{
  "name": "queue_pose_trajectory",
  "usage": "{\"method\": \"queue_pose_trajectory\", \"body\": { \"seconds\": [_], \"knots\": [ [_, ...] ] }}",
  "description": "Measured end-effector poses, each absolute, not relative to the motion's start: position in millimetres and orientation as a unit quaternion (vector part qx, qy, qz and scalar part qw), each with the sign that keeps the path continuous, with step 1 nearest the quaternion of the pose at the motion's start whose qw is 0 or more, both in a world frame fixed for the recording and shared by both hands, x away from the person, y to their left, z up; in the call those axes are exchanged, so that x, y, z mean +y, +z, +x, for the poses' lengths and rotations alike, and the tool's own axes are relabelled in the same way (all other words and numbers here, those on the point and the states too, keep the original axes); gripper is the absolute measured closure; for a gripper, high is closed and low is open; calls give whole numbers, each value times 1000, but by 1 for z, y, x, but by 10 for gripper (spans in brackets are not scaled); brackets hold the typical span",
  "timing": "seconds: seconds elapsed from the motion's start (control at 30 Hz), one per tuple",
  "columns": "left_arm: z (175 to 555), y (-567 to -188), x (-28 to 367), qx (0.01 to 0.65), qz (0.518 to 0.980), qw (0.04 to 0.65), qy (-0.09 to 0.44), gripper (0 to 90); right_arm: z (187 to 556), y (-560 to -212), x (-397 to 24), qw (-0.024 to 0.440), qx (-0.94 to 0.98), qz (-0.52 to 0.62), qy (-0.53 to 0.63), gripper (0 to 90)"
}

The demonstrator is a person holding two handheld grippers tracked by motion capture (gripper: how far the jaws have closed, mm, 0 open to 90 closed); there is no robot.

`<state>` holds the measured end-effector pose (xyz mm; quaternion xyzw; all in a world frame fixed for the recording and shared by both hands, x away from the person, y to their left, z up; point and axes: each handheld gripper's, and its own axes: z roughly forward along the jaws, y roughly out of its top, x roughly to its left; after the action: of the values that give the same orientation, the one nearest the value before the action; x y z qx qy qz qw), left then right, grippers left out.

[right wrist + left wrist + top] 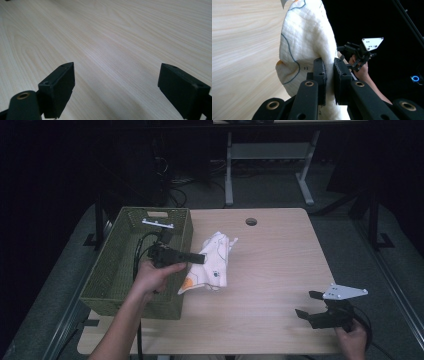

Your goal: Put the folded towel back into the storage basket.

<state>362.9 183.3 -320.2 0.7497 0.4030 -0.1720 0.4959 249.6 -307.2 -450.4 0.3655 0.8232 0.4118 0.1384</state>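
Clamping a fold of the white cloth [307, 42], the left gripper [329, 75] has its two black jaws drawn narrow, with fabric pinched between the pads at the lower centre of the left gripper view. The cloth rises from the jaws toward the top of that frame and carries thin dark outline markings and a small orange patch at its left edge.

In the high view the left gripper [200, 257] sits left of centre, held level by the person's left hand [155, 276], its jaws pointing right over the near right corner of the basket [107, 270]. The white cloth [212, 265] hangs from the jaw tips and trails down and to the lower left; its lower part appears to rest on the table [280, 270], just beside the basket's right wall. The basket is a green woven rectangle at centre left, and a small white part [157, 224] lies near its far wall.

The right gripper [306, 304] rests at the lower right of the high view, well apart from the cloth, held by the right hand [352, 337]. Its jaws stand wide, with bare wood grain between them in the right gripper view, where the right gripper [116, 87] holds nothing. A round hole [251, 222] sits in the table near the far edge.
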Motion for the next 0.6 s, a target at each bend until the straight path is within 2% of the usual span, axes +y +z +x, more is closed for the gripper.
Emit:
{"method": "queue_pose_trajectory", "body": {
  "seconds": [0.6],
  "knots": [
    [364, -303, 240, 435, 741, 494, -131, 823, 252, -450, -309, 140, 820, 373, 411, 135]
  ]
}}
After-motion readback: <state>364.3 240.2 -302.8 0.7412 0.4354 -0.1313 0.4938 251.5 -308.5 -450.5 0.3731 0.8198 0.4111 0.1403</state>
